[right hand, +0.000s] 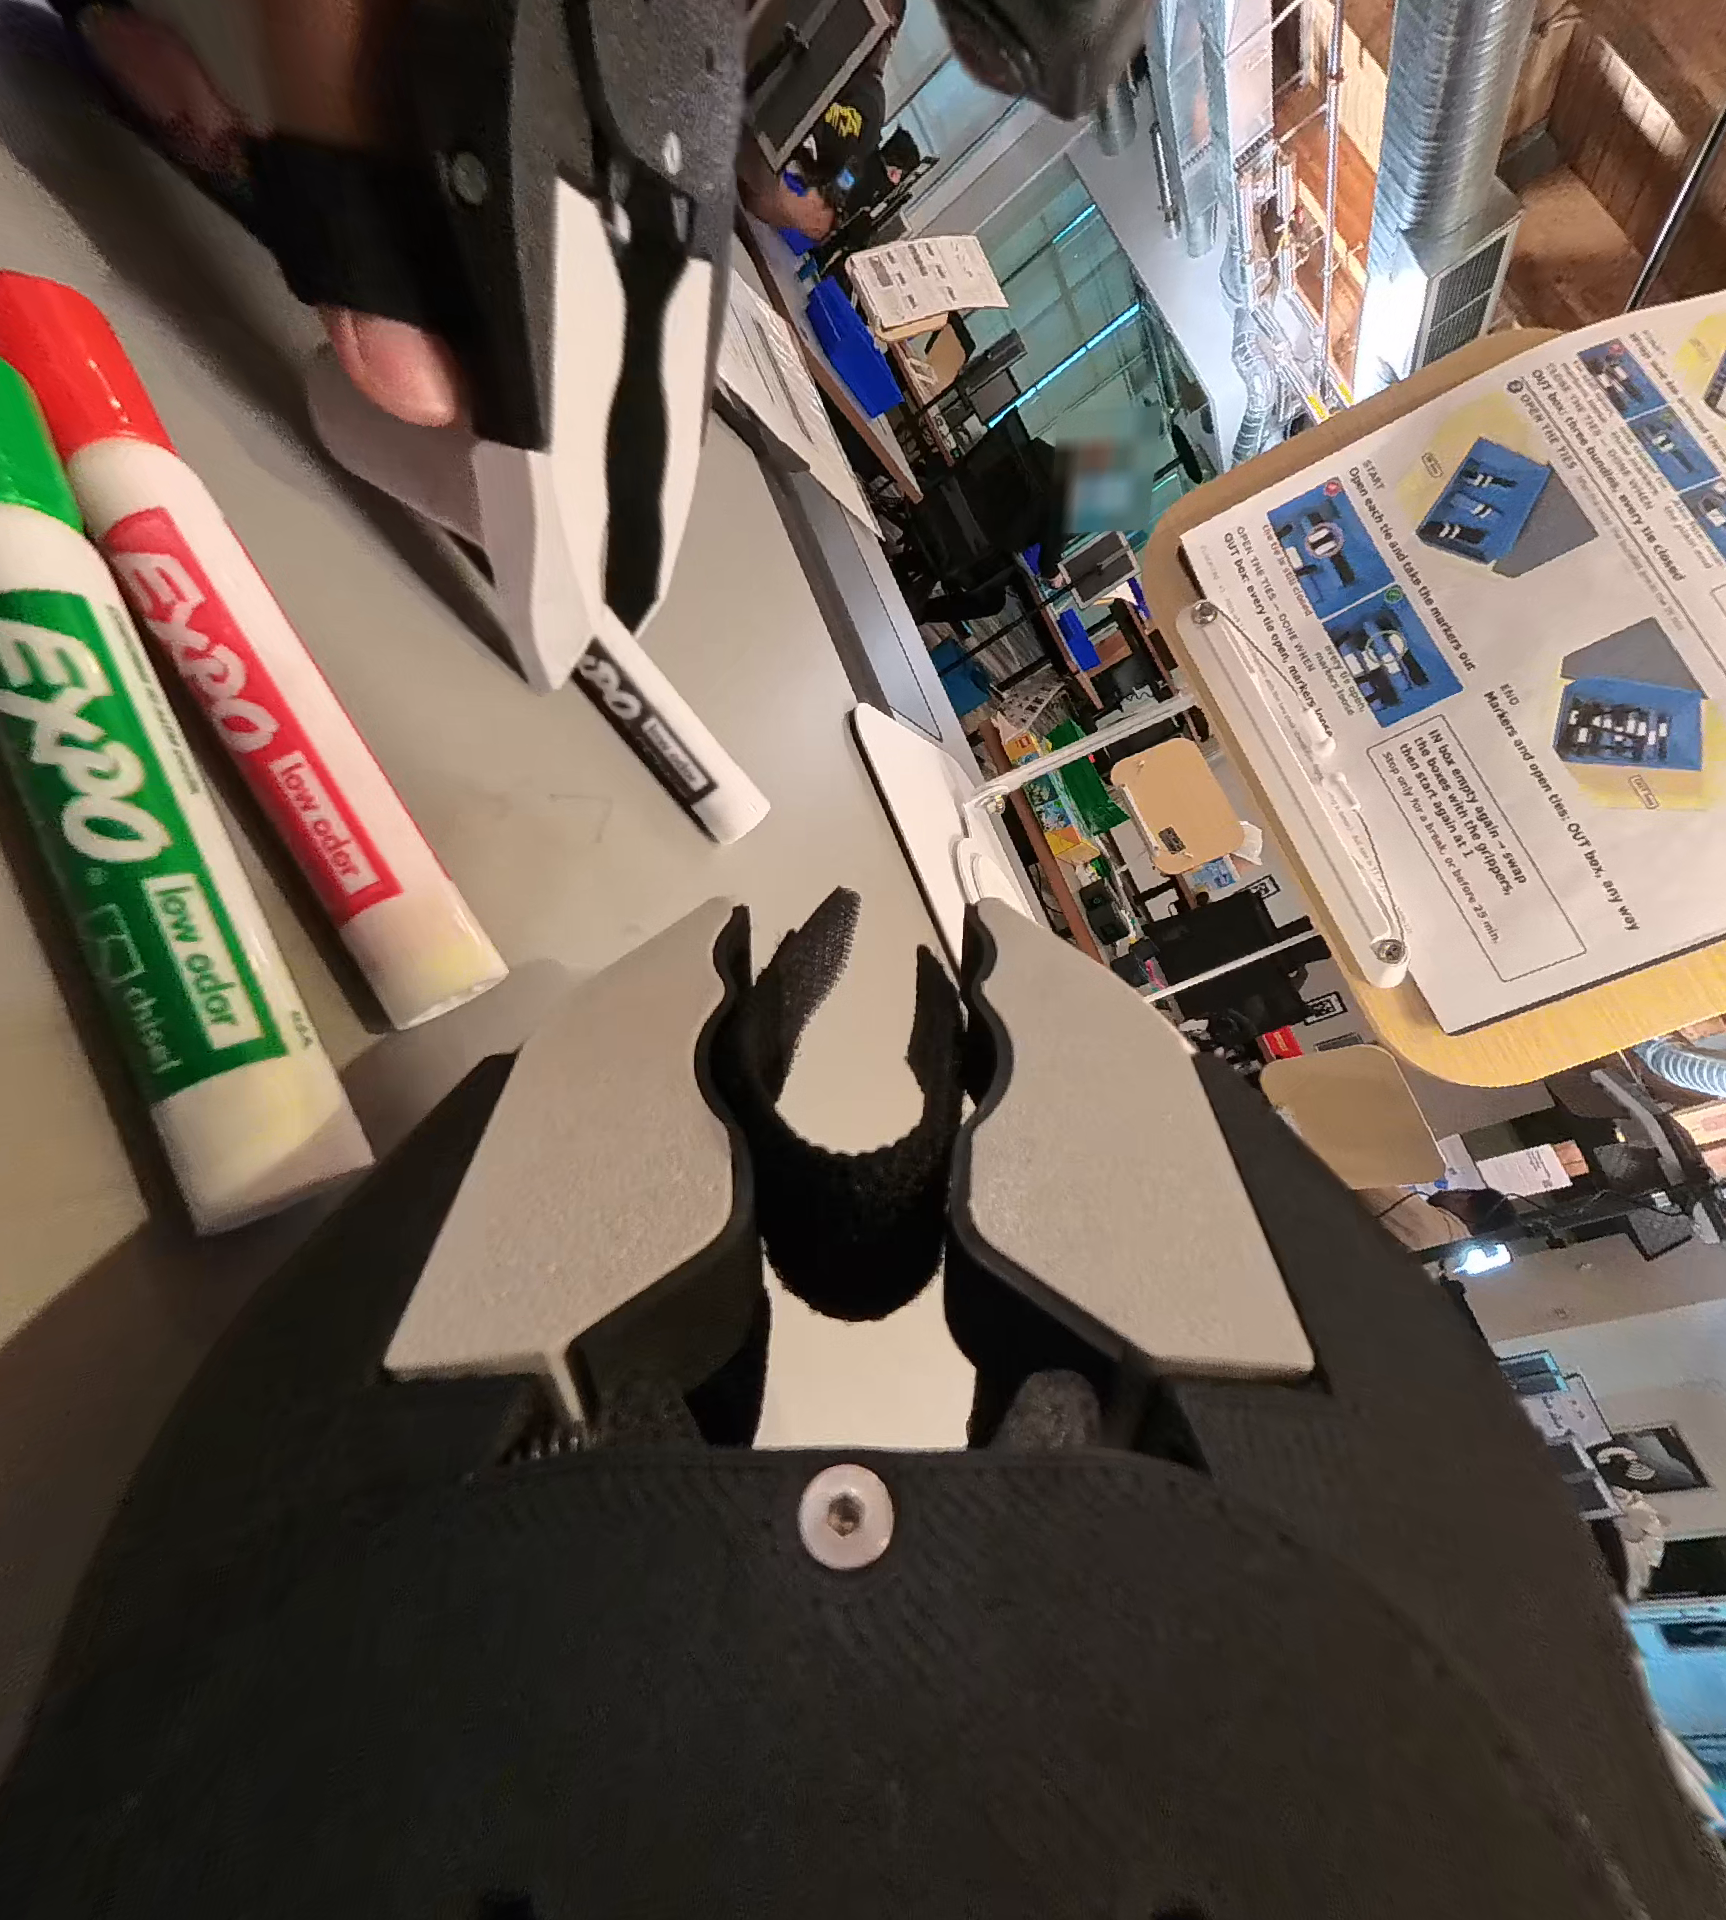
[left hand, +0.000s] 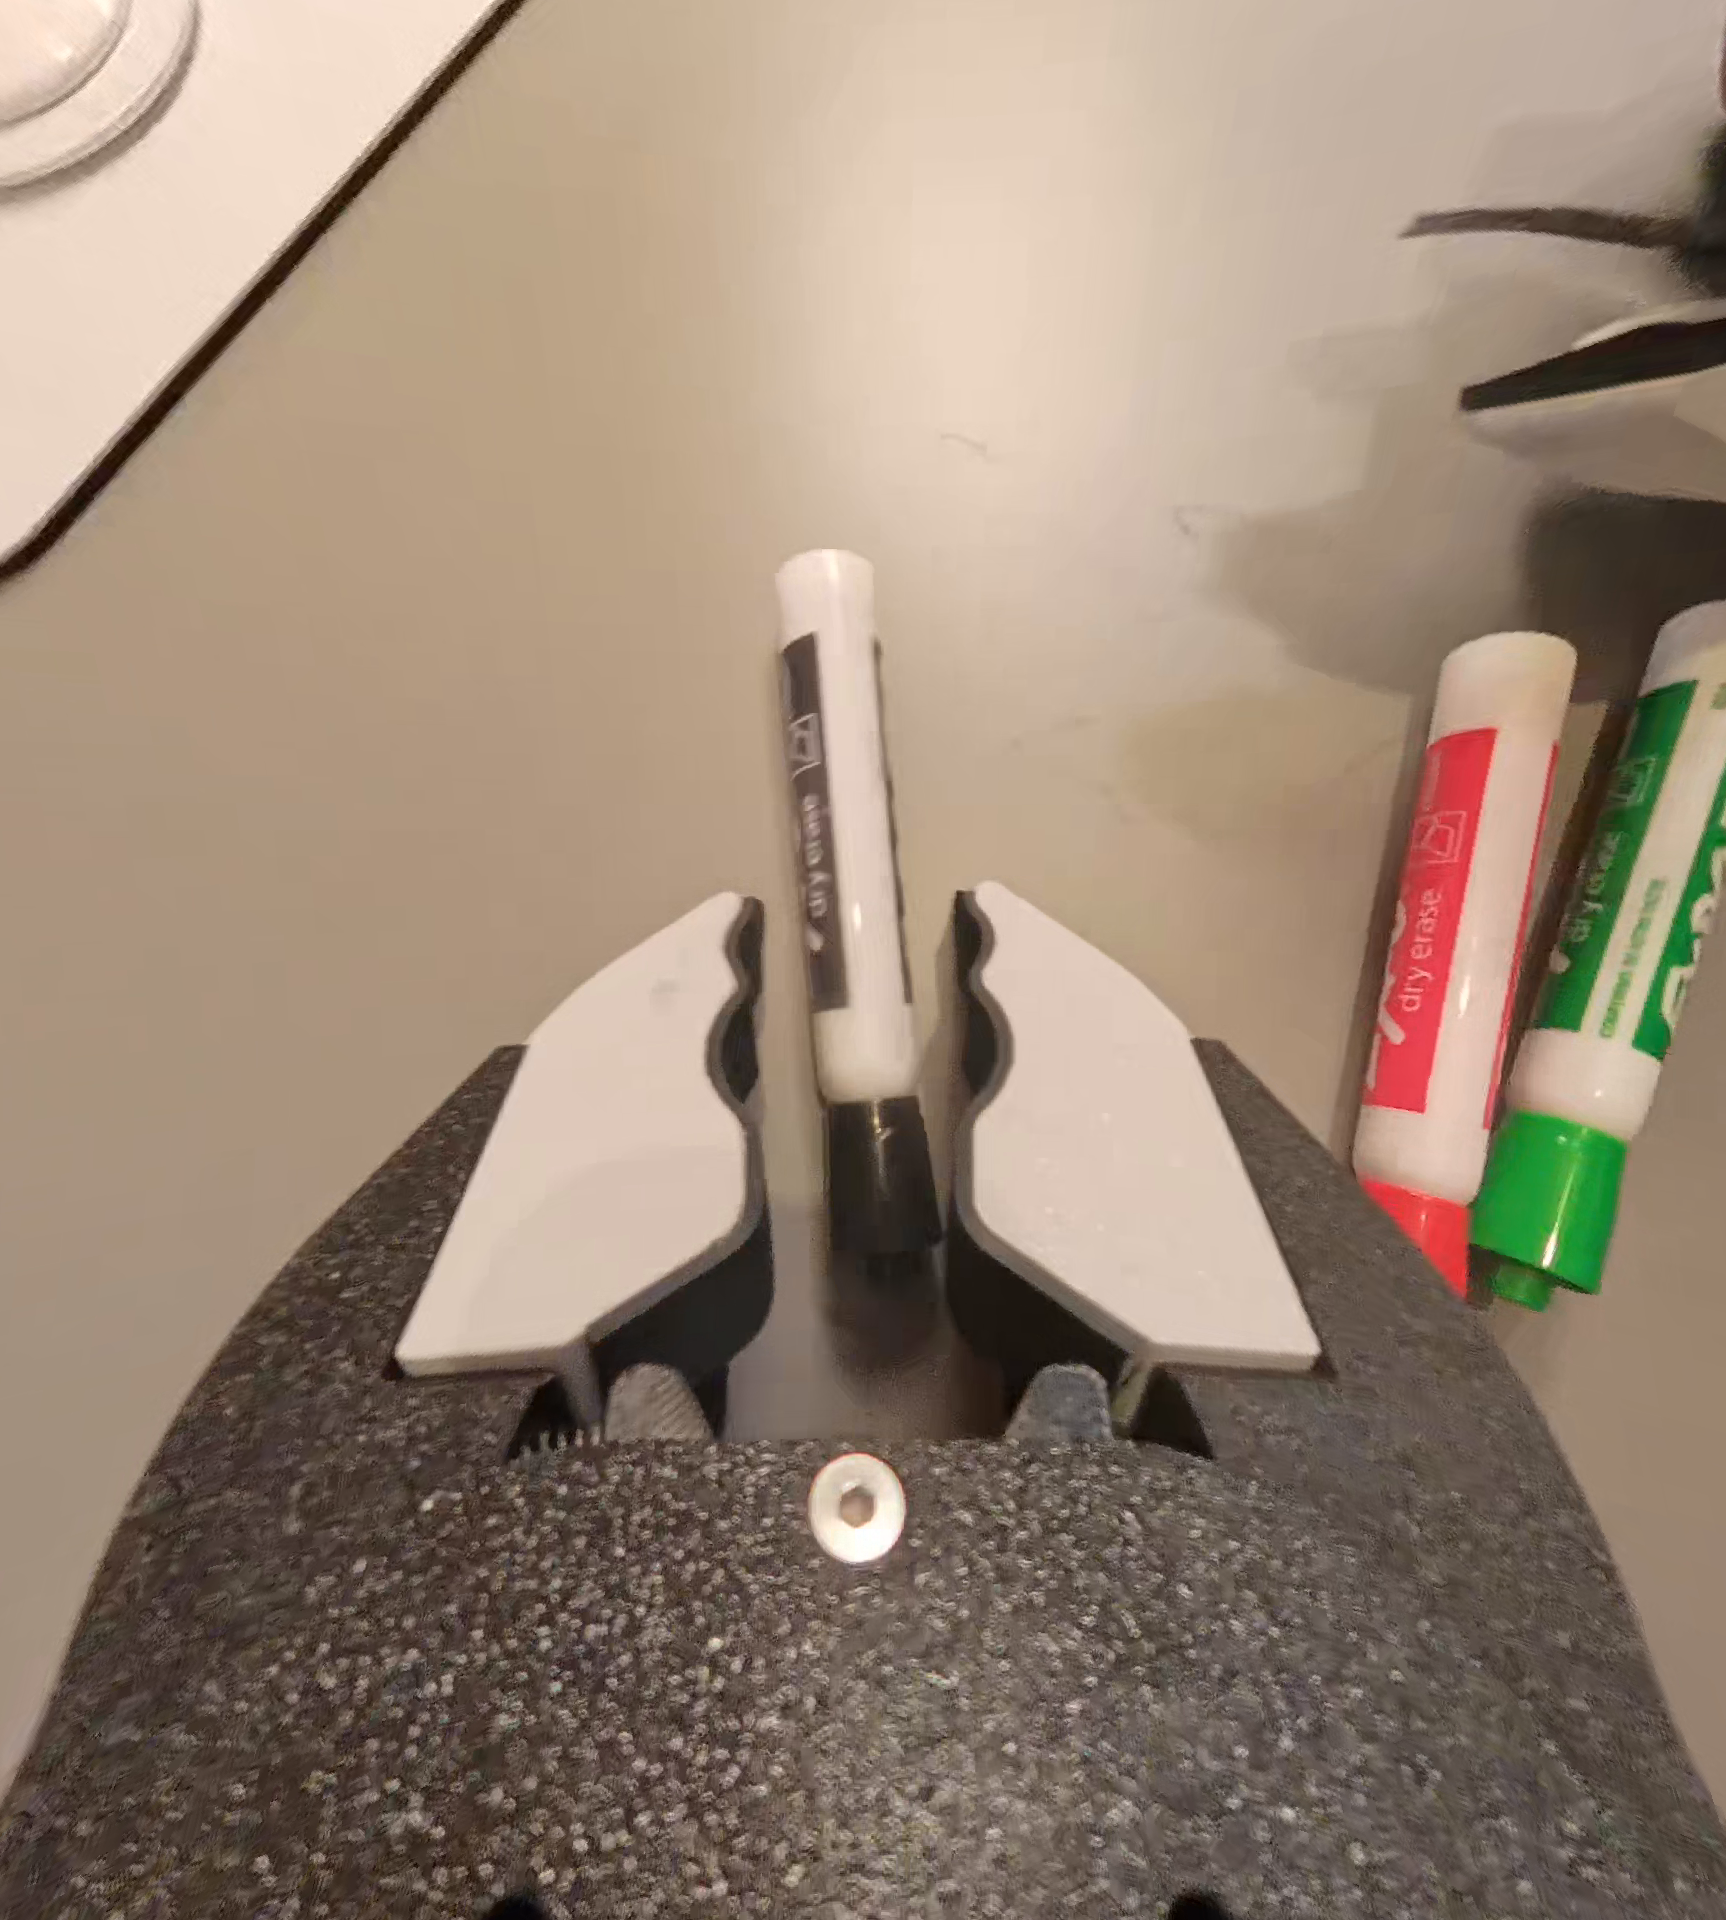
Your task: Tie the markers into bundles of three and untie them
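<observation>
Left gripper (left hand: 859,977) parted around black marker (left hand: 843,831), pads clear of it; right gripper (right hand: 854,987) clasping curled black strap (right hand: 843,1174); red marker (right hand: 246,665), green marker (right hand: 100,769) loose on table (left hand: 423,727)

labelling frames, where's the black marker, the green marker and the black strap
black marker (left hand: 843,831), left wrist view, barrel
green marker (right hand: 111,790), right wrist view, label
black strap (right hand: 854,1205), right wrist view, bottom of the curl

Two markers (left hand: 1565,935) side by side on table (left hand: 423,831), third (left hand: 843,831) apart left

Three markers (right hand: 246,717); one black strap (right hand: 843,1195); two tools (left hand: 859,997).
</observation>
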Available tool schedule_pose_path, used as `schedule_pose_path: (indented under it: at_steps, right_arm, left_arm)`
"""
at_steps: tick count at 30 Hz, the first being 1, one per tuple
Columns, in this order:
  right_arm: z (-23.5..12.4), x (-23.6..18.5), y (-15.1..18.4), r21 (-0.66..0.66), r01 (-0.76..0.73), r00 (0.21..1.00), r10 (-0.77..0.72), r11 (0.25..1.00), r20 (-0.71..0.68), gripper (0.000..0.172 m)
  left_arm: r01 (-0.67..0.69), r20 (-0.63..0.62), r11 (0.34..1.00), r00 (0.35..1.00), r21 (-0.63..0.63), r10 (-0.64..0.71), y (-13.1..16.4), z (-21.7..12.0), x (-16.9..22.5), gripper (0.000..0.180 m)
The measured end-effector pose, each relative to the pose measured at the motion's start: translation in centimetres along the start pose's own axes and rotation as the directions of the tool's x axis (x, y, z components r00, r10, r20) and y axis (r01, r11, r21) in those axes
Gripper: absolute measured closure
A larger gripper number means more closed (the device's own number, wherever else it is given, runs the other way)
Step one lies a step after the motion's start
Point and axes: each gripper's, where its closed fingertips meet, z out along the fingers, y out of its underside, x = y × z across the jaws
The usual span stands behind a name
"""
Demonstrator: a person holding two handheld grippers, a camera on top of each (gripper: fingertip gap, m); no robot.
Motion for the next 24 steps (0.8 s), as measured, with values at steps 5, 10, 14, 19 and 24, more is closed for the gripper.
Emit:
schedule_pose_path:
  at_steps: [5,10,14,19,24]
  right_arm:
    - [0.0,-0.2,0.2,-0.01,0.008,1.0,-0.008,1.0,0.009,0.133]
    - [0.0,-0.1,0.3,-0.019,0.024,1.0,-0.024,1.0,-0.001,0.132]
    - [0.0,-0.2,0.1,-0.036,0.128,0.991,-0.129,0.991,-0.035,0.132]
    - [-0.4,0.2,-0.9,-0.04,0.23,0.967,-0.233,0.972,-0.103,0.132]
    - [-0.6,0.5,-1.7,-0.047,0.316,0.934,-0.319,0.948,-0.158,0.13]
  left_arm:
    - [-0.074,0.028,0.997,0.997,0.013,0.073,-0.4,0.3,0.4,0.162]
    - [-0.058,-0.02,0.998,0.998,0.039,0.059,0.1,-0.5,1.5,0.162]
    - [0.003,-0.083,0.99,0.997,0.139,0.008,-1.3,-2.0,2.4,0.162]
    - [0.018,-0.209,0.971,0.977,0.239,0.034,-3.8,-4.7,5.8,0.162]
    - [0.057,-0.291,0.979,0.957,0.195,0.002,-4.3,-5.4,9.1,0.162]
